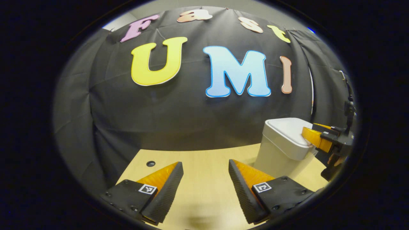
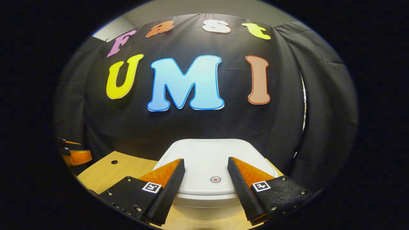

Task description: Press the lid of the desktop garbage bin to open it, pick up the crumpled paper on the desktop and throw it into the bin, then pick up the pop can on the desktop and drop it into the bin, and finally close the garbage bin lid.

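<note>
The white garbage bin (image 2: 204, 195) stands right under my right gripper (image 2: 206, 166), lid (image 2: 207, 153) down, with a small round red mark (image 2: 215, 179) near its front edge. My right gripper is open, its fingers spread over the front of the lid with nothing held. In the left gripper view the bin (image 1: 282, 150) stands at the right on the wooden desk (image 1: 204, 159), and the right gripper (image 1: 314, 138) rests at the lid's near edge. My left gripper (image 1: 206, 169) is open above bare desk, left of the bin.
A small dark hole (image 1: 150, 163) sits in the desk at the left; the same hole (image 2: 114, 162) appears left of the bin in the right gripper view. The left gripper (image 2: 75, 153) shows at the far left there. Black cloth wall stands close behind the desk.
</note>
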A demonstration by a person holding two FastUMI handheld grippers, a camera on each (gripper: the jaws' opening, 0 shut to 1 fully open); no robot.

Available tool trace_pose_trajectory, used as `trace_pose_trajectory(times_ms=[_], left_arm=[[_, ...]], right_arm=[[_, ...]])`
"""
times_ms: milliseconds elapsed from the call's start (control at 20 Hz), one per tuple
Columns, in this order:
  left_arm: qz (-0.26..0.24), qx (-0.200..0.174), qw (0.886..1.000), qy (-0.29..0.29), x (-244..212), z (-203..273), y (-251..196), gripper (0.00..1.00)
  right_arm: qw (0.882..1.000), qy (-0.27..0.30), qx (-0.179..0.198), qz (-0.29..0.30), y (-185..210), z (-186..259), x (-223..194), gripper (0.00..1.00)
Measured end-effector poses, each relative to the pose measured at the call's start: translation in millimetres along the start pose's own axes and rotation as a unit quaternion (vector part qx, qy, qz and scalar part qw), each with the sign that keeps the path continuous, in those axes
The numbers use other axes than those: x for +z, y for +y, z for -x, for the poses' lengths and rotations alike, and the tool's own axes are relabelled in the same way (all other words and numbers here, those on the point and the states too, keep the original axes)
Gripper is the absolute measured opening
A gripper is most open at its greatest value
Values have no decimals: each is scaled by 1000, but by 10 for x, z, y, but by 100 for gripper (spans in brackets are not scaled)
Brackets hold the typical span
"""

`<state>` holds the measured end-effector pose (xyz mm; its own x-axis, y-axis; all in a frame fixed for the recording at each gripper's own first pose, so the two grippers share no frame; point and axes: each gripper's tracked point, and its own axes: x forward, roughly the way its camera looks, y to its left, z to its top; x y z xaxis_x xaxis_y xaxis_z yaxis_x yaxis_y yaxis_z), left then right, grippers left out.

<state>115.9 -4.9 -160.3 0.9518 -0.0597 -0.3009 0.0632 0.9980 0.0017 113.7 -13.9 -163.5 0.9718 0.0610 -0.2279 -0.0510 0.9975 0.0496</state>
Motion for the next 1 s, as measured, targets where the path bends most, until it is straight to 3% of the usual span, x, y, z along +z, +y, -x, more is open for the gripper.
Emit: trace_pose_trajectory(times_ms=[600,1000], left_arm=[[1,-5,1000,-8,71,79,-65,93],[2,-9,999,-50,431,234,-183,94]], right_arm=[[1000,-12,15,-22,-10,44,52,87],[998,-59,10,-20,44,519,565,87]])
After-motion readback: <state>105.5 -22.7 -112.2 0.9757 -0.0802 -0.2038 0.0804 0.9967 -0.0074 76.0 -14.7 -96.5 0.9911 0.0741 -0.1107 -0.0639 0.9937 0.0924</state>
